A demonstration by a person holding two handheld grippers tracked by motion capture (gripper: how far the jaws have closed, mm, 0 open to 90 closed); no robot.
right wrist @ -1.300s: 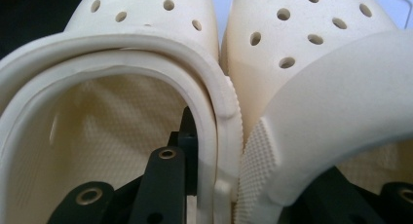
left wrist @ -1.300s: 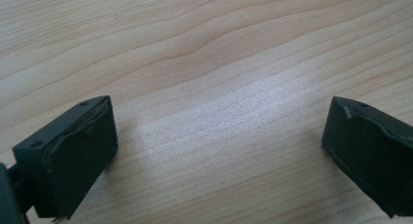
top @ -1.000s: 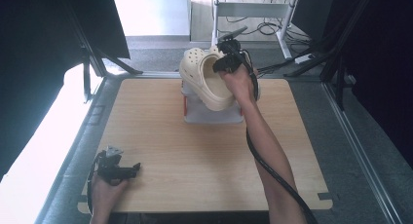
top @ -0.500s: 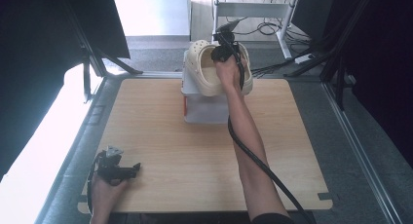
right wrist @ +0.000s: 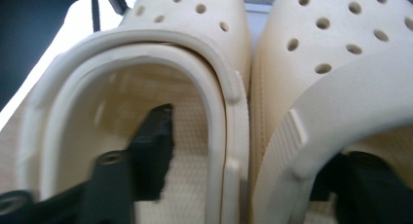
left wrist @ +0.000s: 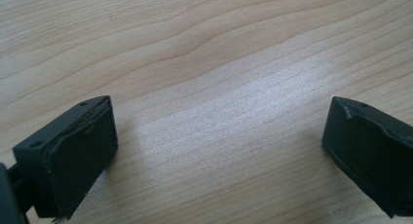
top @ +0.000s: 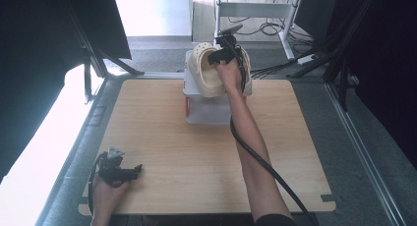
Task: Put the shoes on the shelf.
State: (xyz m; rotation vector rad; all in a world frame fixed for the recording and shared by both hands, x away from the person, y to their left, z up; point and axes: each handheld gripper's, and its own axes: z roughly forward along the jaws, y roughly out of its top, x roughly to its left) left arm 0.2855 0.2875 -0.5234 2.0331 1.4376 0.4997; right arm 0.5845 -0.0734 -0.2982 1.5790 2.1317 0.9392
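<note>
A pair of cream perforated clogs (top: 205, 76) hangs over a pale plastic box (top: 206, 110) at the table's far middle. My right gripper (top: 223, 55) is shut on them. In the right gripper view one jaw sits inside the left clog (right wrist: 195, 44) and the other inside the right clog (right wrist: 341, 63), pinching their adjoining walls together at the right gripper (right wrist: 253, 151). My left gripper (top: 136, 169) rests at the table's front left corner. Its jaws stand wide apart over bare wood in the left gripper view (left wrist: 219, 121), so it is open with nothing between them.
The wooden table (top: 172, 147) lies bare between the box and the front edge. A black cable (top: 255, 157) trails along the right forearm. Dark panels stand at left and right, and a metal stand with cables (top: 255, 12) is behind the table.
The right hand has carried the clogs away from me and slightly right, turning their toes to point away, above the box. The left gripper has stayed put.
</note>
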